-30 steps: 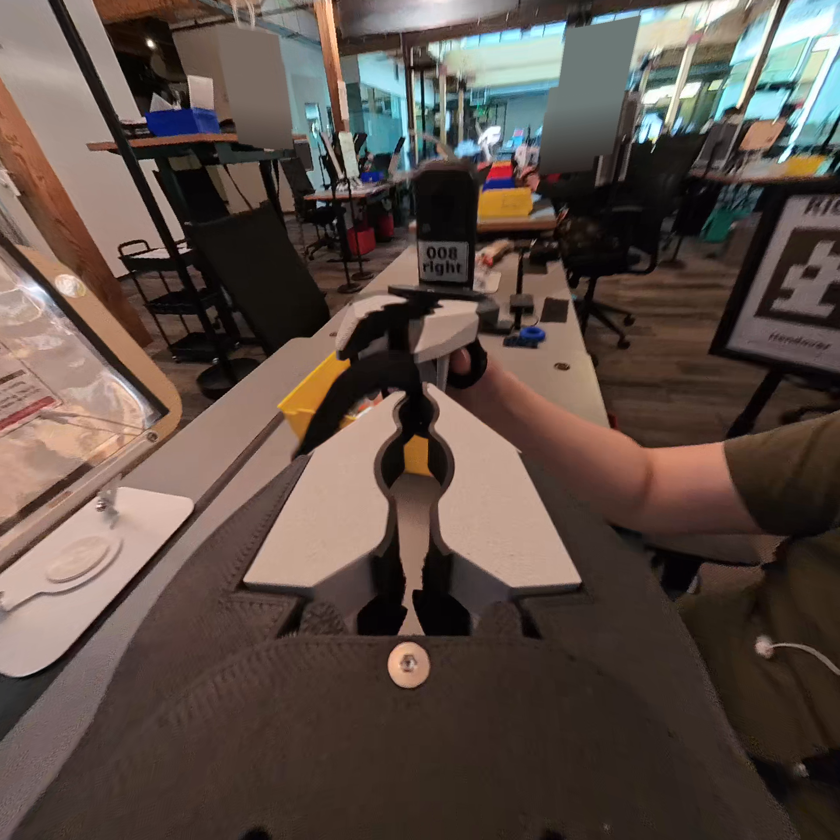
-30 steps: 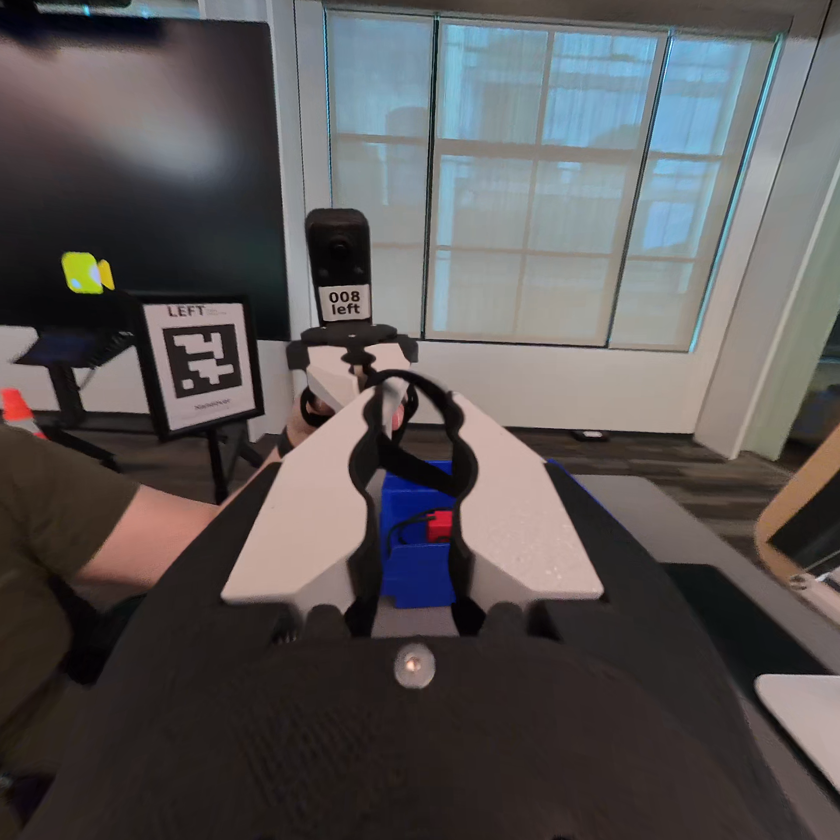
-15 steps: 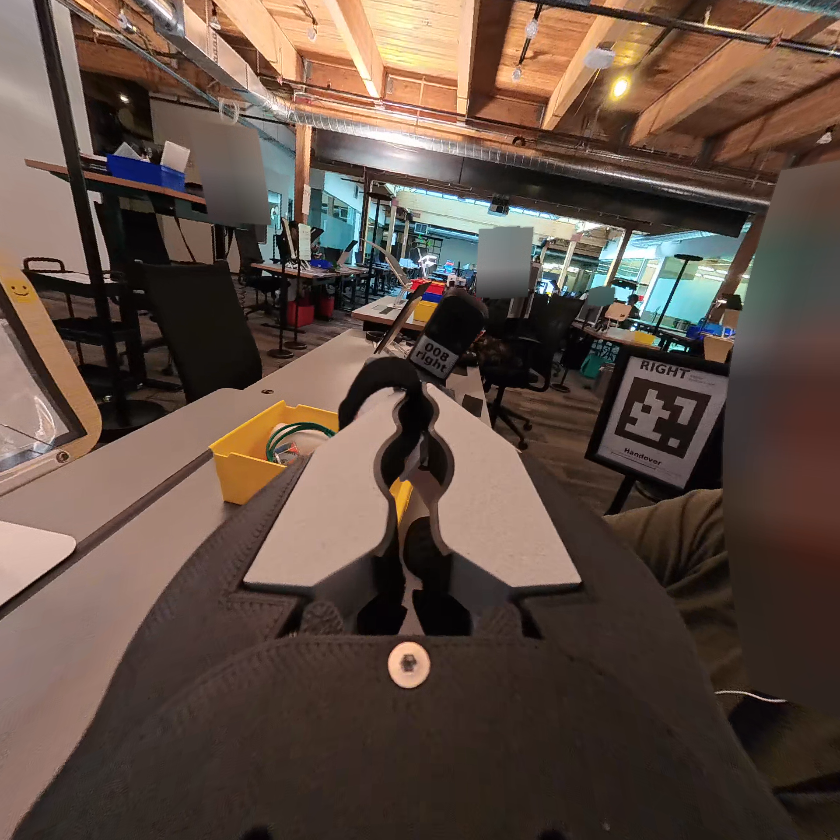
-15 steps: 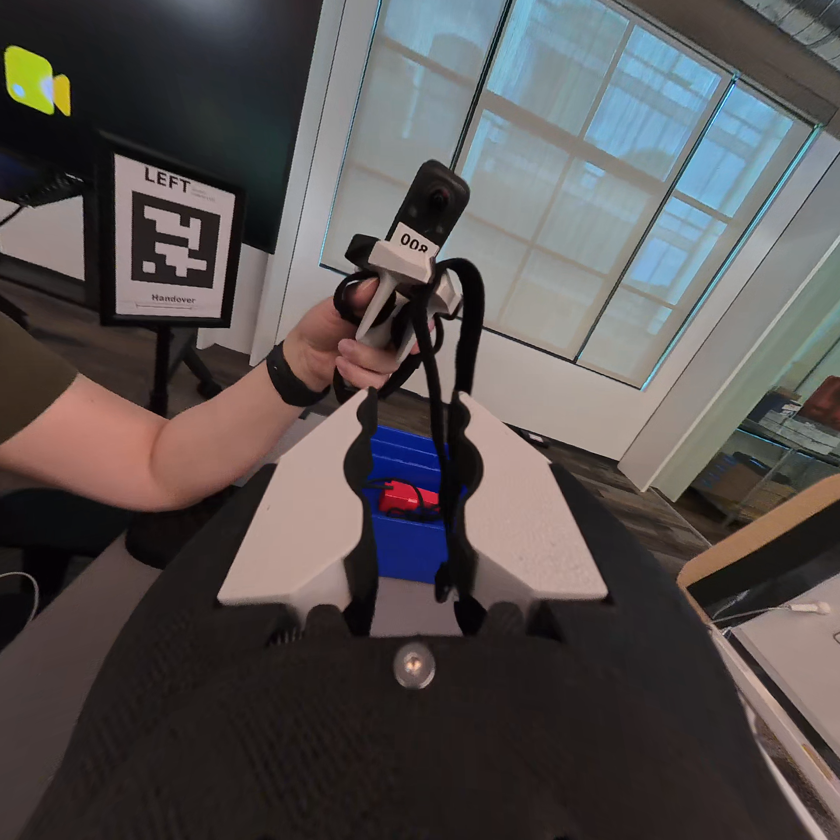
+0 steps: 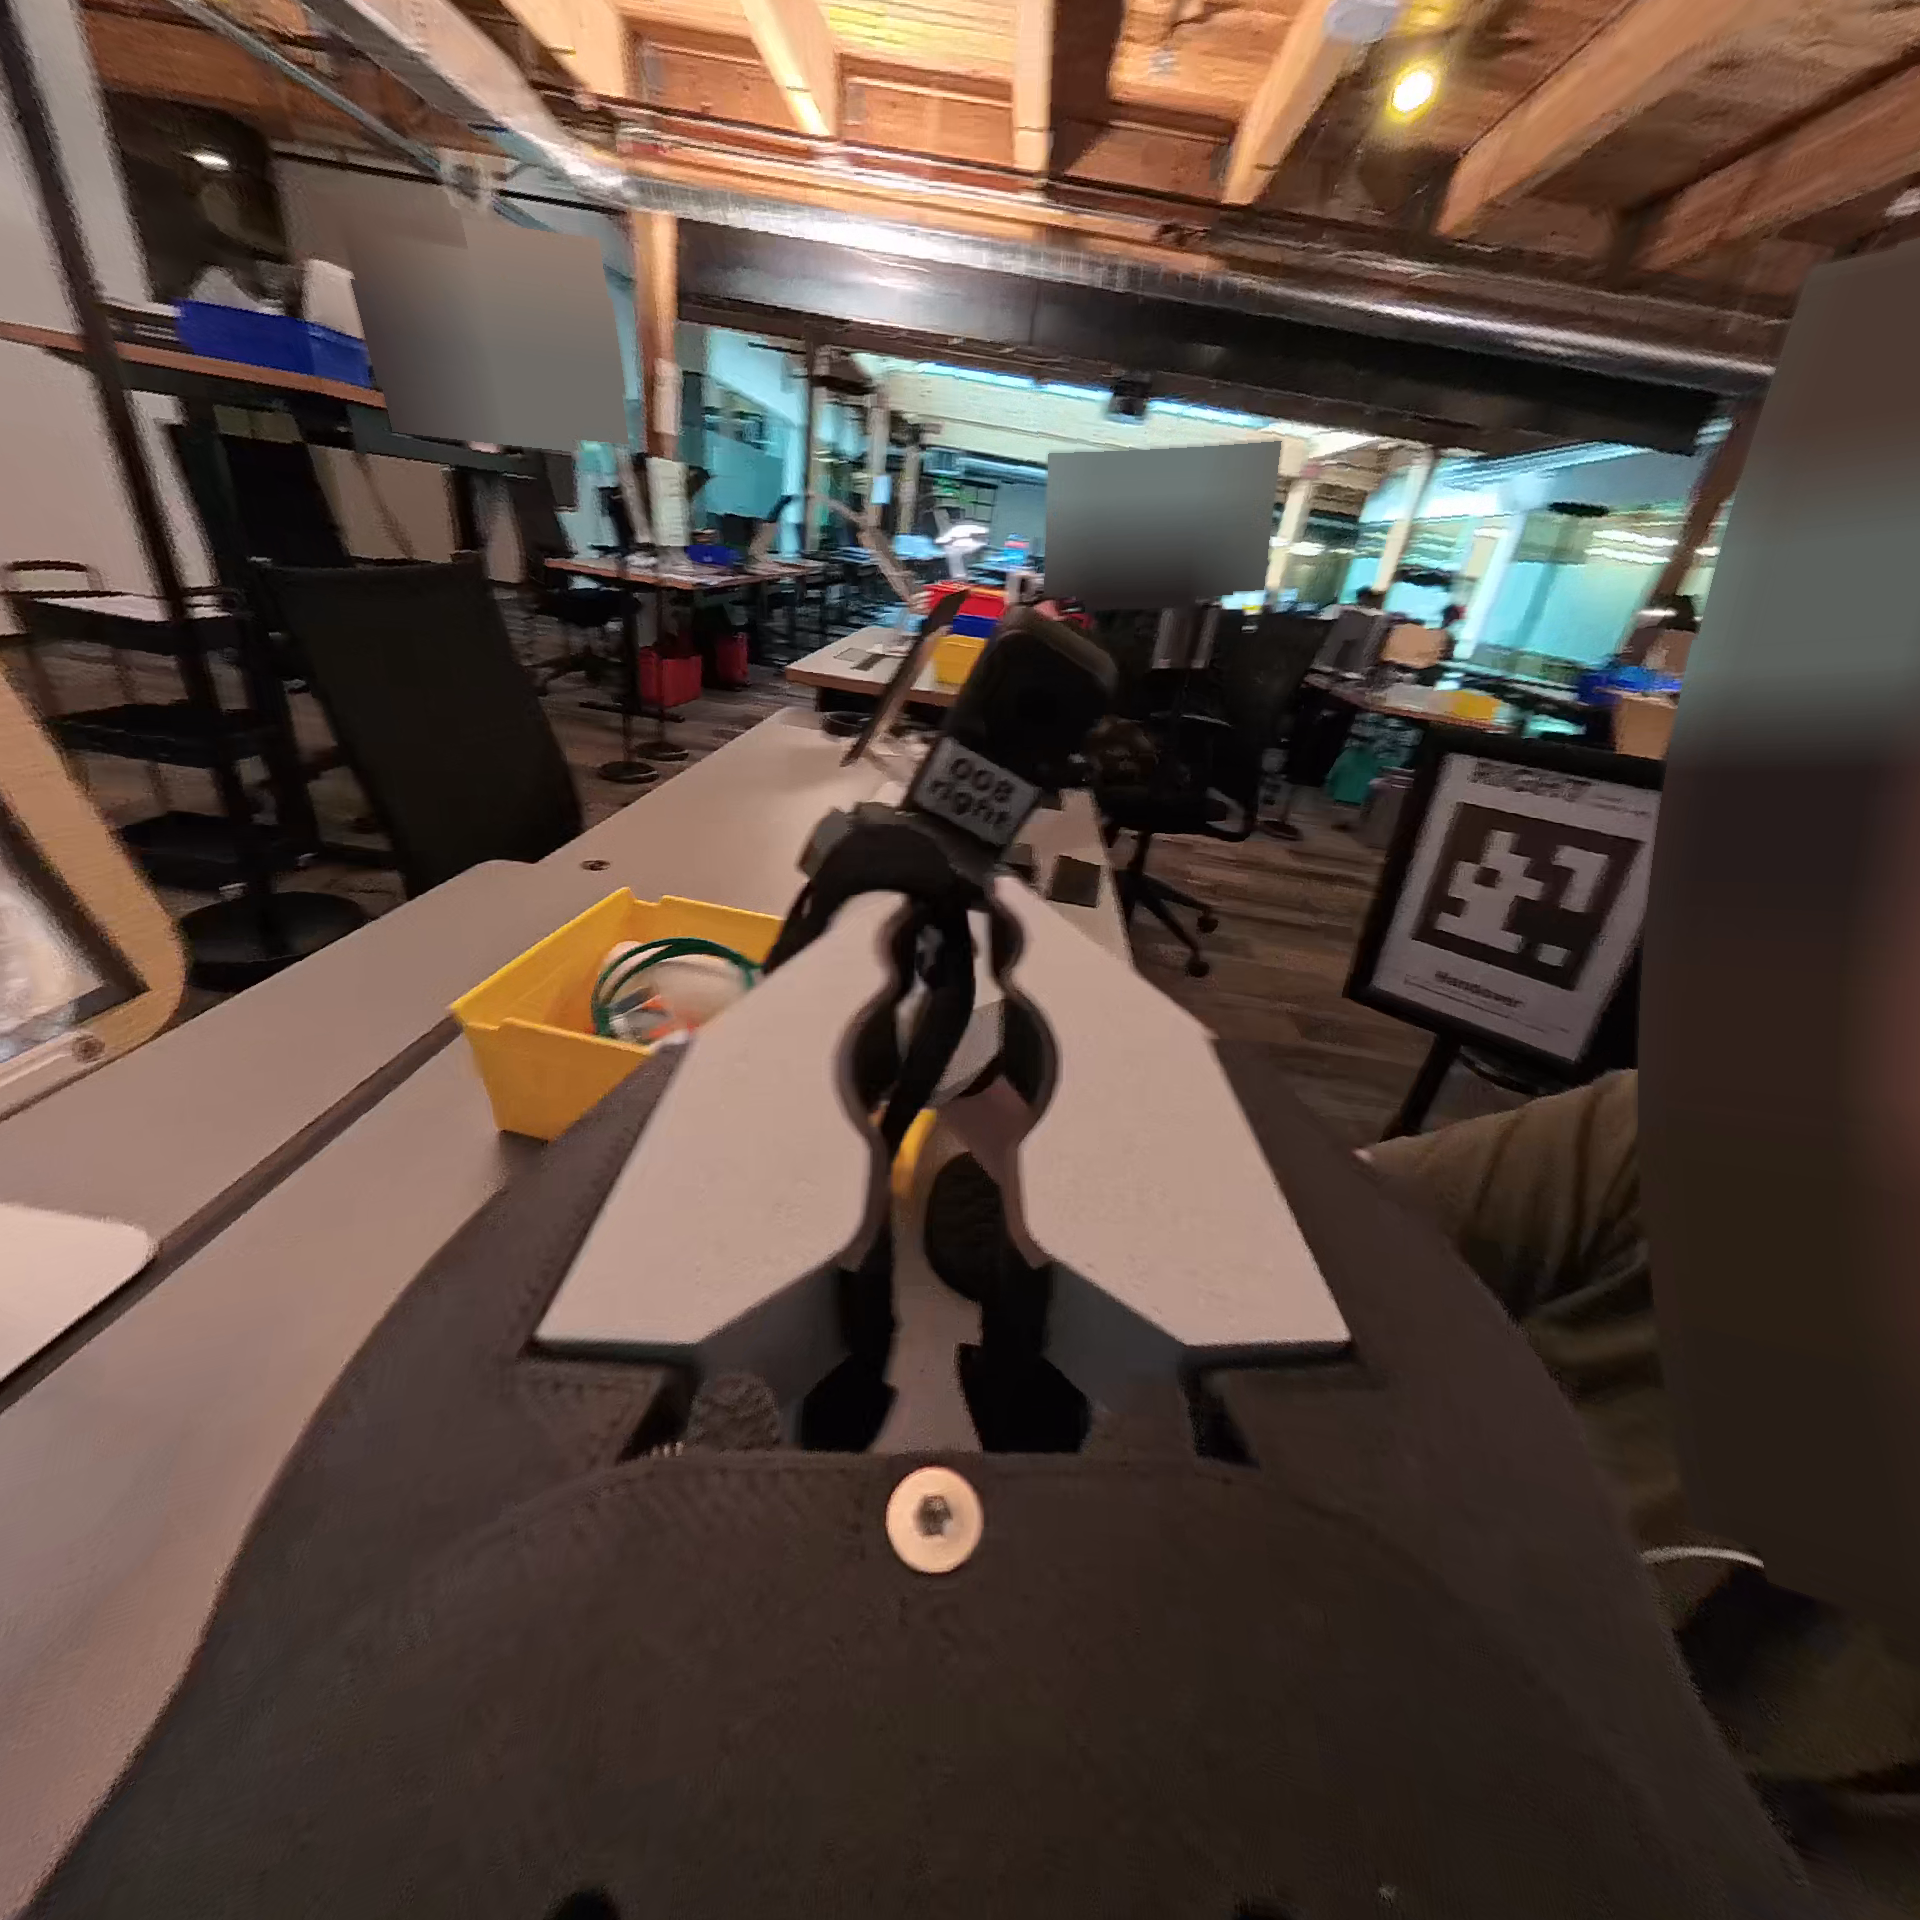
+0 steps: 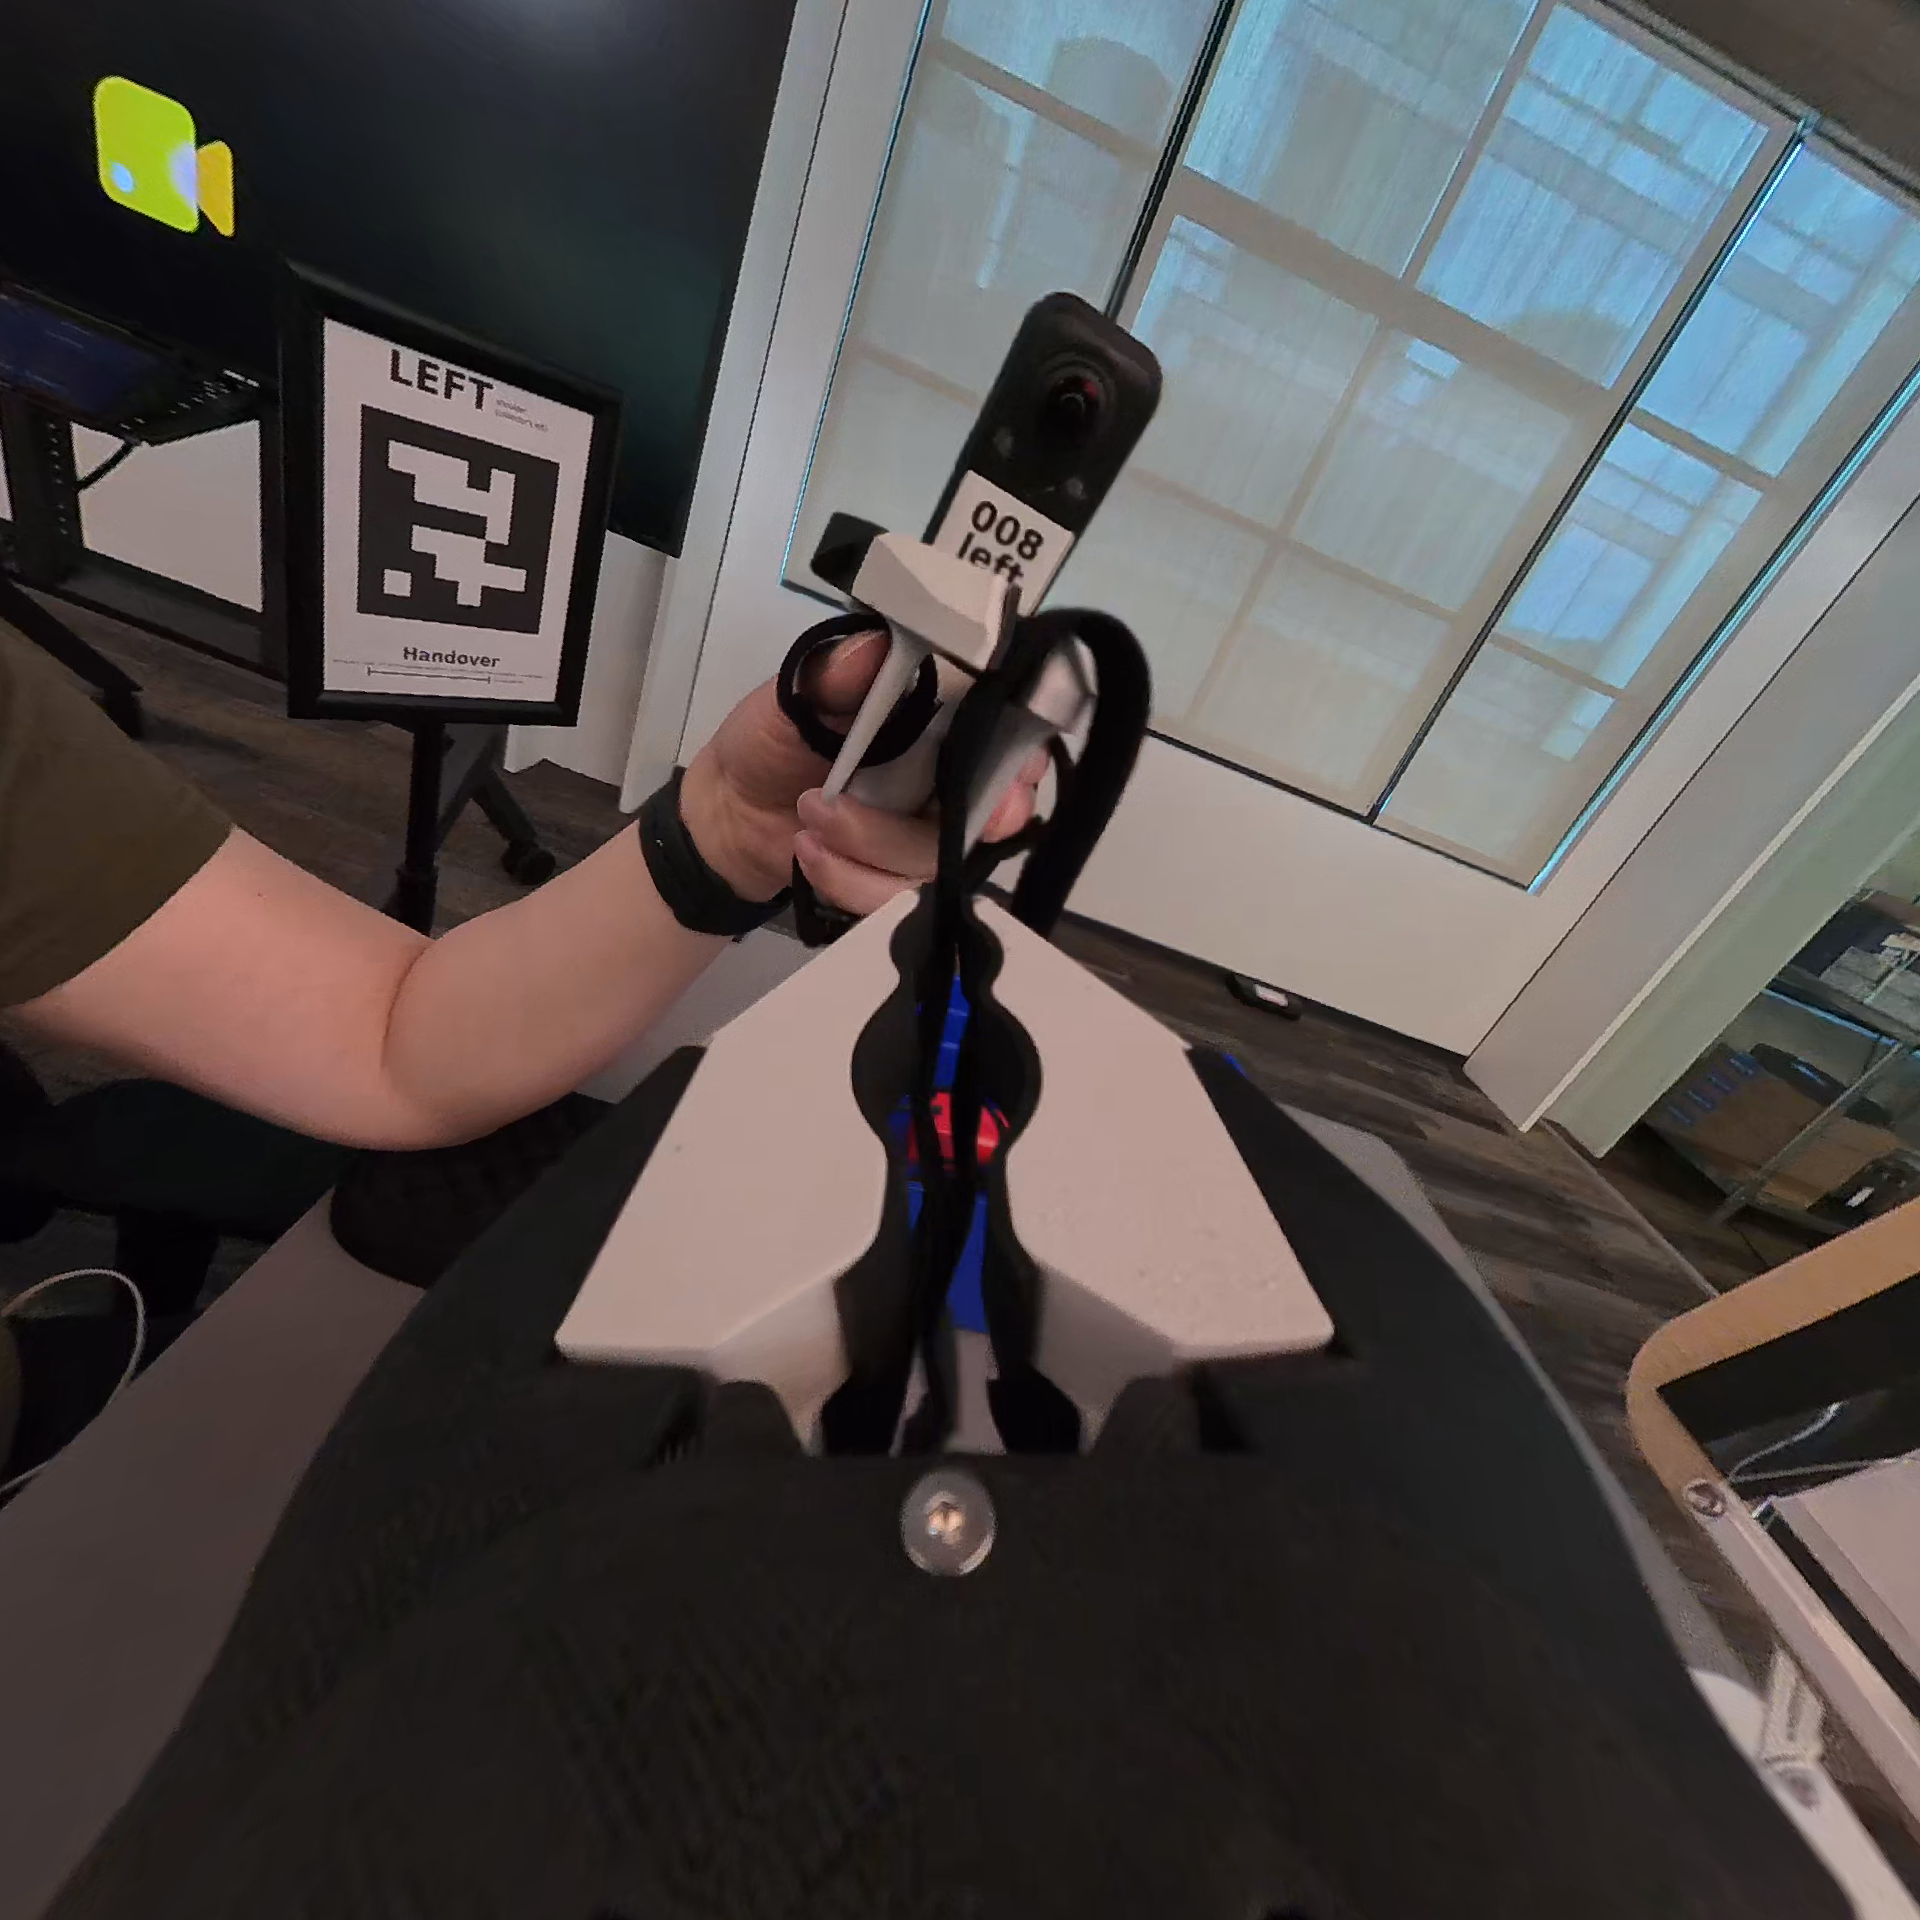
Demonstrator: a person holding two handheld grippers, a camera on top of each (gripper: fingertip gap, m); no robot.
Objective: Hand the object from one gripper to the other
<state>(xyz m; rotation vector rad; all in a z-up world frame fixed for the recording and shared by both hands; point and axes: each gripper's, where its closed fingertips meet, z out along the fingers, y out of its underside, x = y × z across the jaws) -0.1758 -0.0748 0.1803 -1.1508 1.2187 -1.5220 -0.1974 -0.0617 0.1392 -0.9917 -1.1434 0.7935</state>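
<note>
The object is a black strap loop. In the right wrist view my right gripper is shut on its lower strands. Just beyond, the hand-held left gripper points down with its fingers apart, and the top of the loop hangs over one finger. In the left wrist view the strap runs through the gap at my left gripper. The right gripper's camera body is close behind it. Both grippers are held up above the table.
A yellow bin with green rings sits on the grey table. A blue bin with a red item lies below the right gripper. Framed marker signs on stands flank the person's arm.
The right gripper's fingers were open around the strap and have closed on it. The left gripper's fingers have parted a little. Both grippers rose and tilted upward.
</note>
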